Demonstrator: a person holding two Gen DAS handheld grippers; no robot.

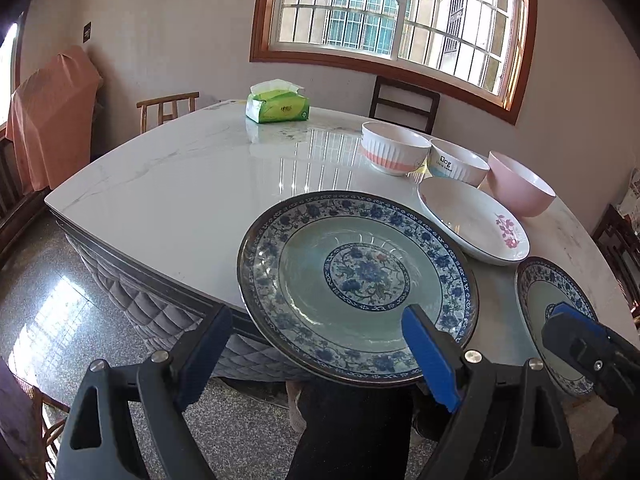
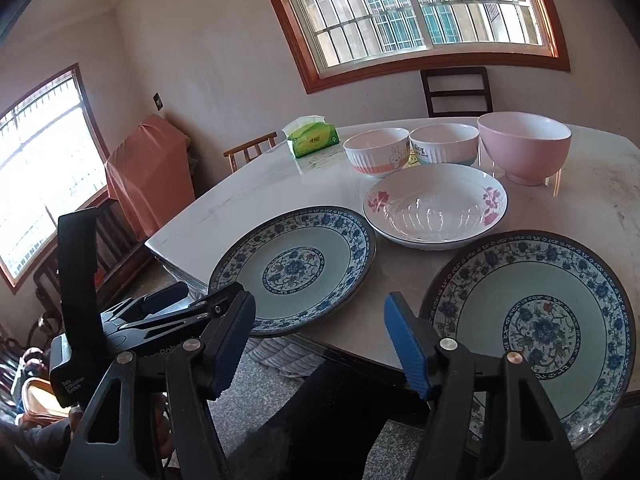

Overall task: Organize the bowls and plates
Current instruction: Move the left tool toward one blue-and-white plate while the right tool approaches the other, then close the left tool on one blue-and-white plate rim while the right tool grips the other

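Observation:
A blue-patterned plate (image 1: pixel 356 276) lies on the white marble table (image 1: pixel 180 184), its near rim overhanging the edge. My left gripper (image 1: pixel 318 312) is open at that rim, the right fingertip over the plate. A second blue-patterned plate (image 2: pixel 532 332) lies to its right, also overhanging the edge. My right gripper (image 2: pixel 320 298) is open and empty, its right finger just left of that plate's rim. Behind them sit a white flowered dish (image 2: pixel 436 208), a rabbit bowl (image 2: pixel 376 152), a "Dog" bowl (image 2: pixel 444 144) and a pink bowl (image 2: pixel 524 148).
A green tissue pack (image 2: pixel 312 136) stands at the table's far side. Wooden chairs (image 2: pixel 456 92) ring the table, and a cloth-covered object (image 2: pixel 148 168) stands by the wall. A person's dark-clad leg (image 2: pixel 340 420) is below the table edge.

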